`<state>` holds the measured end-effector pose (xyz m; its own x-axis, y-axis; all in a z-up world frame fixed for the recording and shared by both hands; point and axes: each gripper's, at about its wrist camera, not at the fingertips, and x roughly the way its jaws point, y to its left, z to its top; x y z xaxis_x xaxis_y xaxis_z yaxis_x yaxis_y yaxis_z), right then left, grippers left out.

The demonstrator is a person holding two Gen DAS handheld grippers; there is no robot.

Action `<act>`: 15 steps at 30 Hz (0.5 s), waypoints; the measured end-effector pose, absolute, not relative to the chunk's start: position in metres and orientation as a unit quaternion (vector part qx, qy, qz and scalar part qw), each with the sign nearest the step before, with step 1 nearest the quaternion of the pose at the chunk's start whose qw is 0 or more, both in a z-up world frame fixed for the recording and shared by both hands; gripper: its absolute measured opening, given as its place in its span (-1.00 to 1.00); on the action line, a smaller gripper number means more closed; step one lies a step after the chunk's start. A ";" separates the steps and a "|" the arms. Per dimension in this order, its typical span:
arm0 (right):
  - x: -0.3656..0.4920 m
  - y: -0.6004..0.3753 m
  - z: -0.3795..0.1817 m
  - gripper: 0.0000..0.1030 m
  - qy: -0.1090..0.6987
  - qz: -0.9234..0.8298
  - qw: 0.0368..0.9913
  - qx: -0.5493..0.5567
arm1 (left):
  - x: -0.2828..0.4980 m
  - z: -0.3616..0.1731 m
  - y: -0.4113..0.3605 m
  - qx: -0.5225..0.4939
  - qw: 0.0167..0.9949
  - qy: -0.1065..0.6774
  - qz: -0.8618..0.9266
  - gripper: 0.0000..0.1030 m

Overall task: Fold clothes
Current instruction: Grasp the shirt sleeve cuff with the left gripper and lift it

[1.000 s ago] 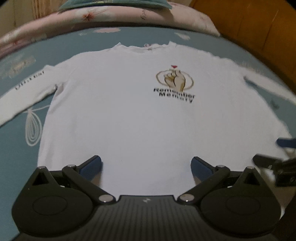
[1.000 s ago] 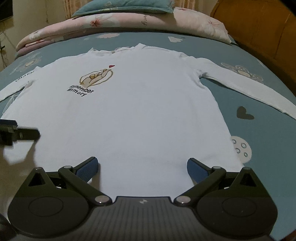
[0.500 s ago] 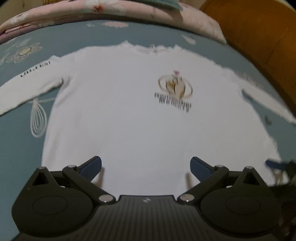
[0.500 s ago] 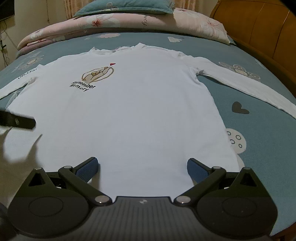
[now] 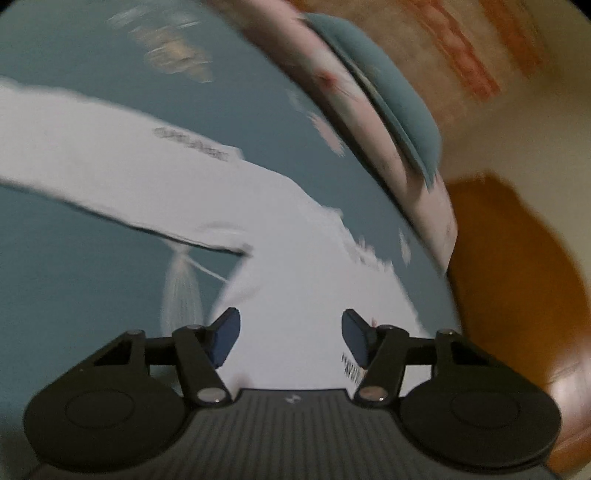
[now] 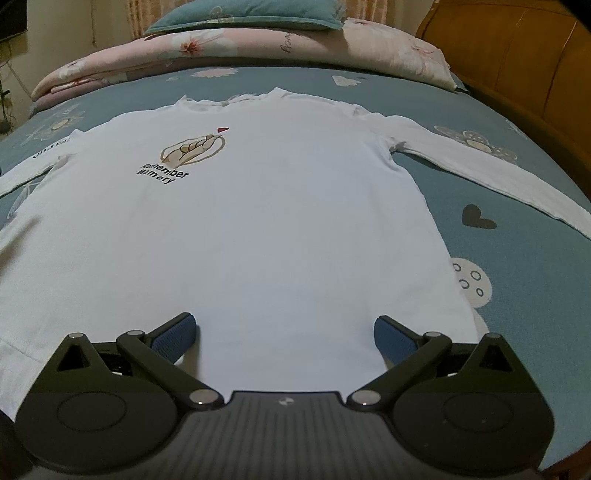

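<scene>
Both jaws wide apart, gripping nothing. Shirt (image 6: 258, 229) lies flat, face up, on bed (image 6: 517, 258), sleeves out, so easy to fold. Right gripper (image 6: 284, 336) hovers at hem. Left gripper (image 5: 291, 336) tilted, near sleeve (image 5: 110, 166); view blurry.

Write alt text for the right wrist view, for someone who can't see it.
A white long-sleeved shirt lies flat, front up, on a teal bedsheet, sleeves spread to both sides, with a hand logo above the words "Remember Memory". The open right gripper sits at its hem, holding nothing. A pink floral quilt and teal pillow lie beyond.
</scene>
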<state>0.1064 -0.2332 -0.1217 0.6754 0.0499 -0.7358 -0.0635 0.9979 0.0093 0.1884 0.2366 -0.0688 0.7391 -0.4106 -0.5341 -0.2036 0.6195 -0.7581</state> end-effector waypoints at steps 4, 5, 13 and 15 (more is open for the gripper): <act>0.107 -0.232 -0.121 1.00 0.403 0.028 0.915 -0.008 | 0.184 -0.080 0.304 -0.507 0.794 0.332 -0.048 0.15; 0.108 -0.232 -0.121 1.00 0.403 0.027 0.915 -0.008 | 0.182 -0.081 0.318 -0.516 0.791 0.327 -0.043 0.15; 0.111 -0.229 -0.121 1.00 0.409 0.014 0.912 -0.006 | 0.158 -0.096 0.400 -0.527 0.787 0.322 0.004 0.15; 0.111 -0.229 -0.120 1.00 0.410 0.012 0.912 -0.006 | 0.152 -0.104 0.409 -0.532 0.784 0.318 0.017 0.14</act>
<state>0.1109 -0.2286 -0.1202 0.6631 0.0161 -0.7484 -0.0261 0.9997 -0.0016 0.1518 0.4095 -0.1039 0.7974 -0.3121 -0.5164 -0.3648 0.4324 -0.8246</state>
